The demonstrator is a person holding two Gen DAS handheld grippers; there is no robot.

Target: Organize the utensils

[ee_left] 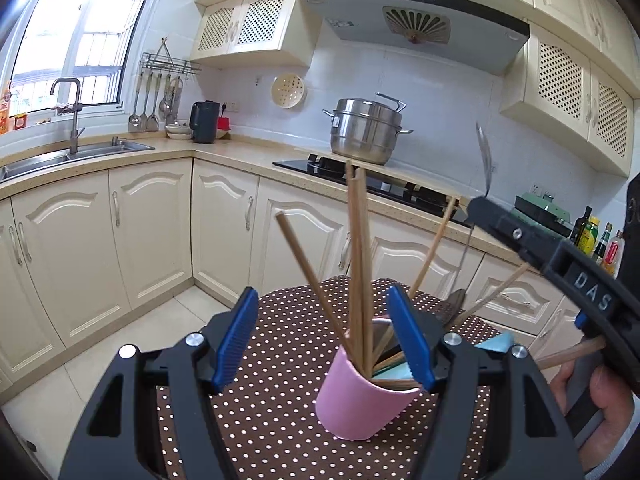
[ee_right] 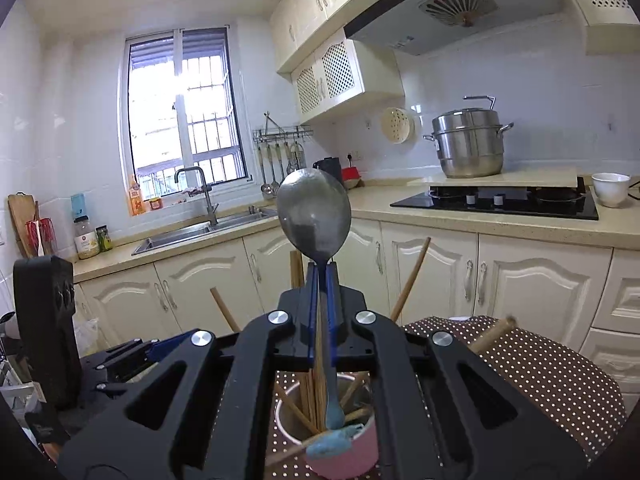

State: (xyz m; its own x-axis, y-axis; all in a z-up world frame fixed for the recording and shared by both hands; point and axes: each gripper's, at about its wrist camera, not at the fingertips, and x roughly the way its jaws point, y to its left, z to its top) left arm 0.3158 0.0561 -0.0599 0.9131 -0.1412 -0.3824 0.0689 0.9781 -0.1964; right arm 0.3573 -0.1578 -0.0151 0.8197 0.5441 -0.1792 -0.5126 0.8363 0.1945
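Chopsticks (ee_left: 356, 264) already stand in our pink cup (ee_left: 360, 400); right gripper (ee_right: 322, 270) clamps the spoon (ee_right: 314, 216) above, left gripper (ee_left: 324, 344) released; apparently something remains at two o'clock.

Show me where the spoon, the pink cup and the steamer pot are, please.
spoon (ee_right: 314, 216): right wrist view, on its bowl.
pink cup (ee_left: 356, 400): left wrist view, on its outer wall.
steamer pot (ee_left: 364, 134): left wrist view, on its steel side.

"DAS" on right gripper (ee_left: 476, 204)
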